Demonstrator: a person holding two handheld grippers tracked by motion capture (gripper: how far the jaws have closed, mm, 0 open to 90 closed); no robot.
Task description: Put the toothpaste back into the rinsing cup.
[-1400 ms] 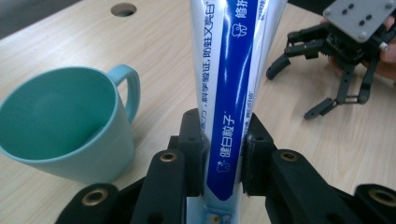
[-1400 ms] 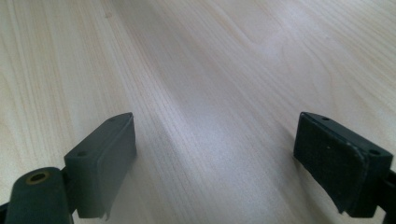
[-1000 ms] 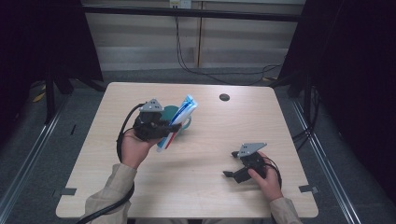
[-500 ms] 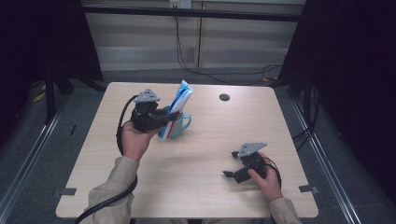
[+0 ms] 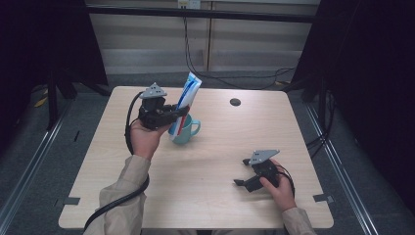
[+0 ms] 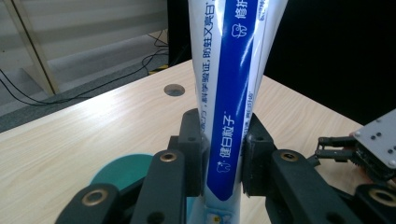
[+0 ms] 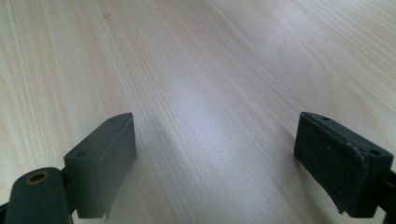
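a: toothpaste tube (image 5: 185,104), where does it sit relative to the teal mug (image 5: 187,131)?

b: its lower end is down at the mug's mouth, and the rest rises out of it, leaning toward the far side of the mug. whether the bottom end touches the inside of the mug, i cannot tell.

a: and the left gripper (image 5: 177,113)?

b: just beside the mug, on its left in the high view, raised off the wooden table (image 5: 98,161). its jaws are clenched on the tube, about midway up. in the left gripper view the two black pads (image 6: 195,156) press the blue and white tube (image 6: 231,116) from both sides, and the mug's teal rim (image 6: 116,171) peeks out low beside them.

a: right gripper (image 5: 238,172)?

b: well apart from the mug, nearer the person's edge of the table and off to the mug's right. it rests low on the tabletop in the person's hand (image 5: 276,186). its jaws are released, spread wide, with bare wood grain (image 7: 210,116) between them.

a: anything else near the mug?

b: a small dark round disc (image 5: 235,102), farther back than the mug and to its right, set in the table surface.
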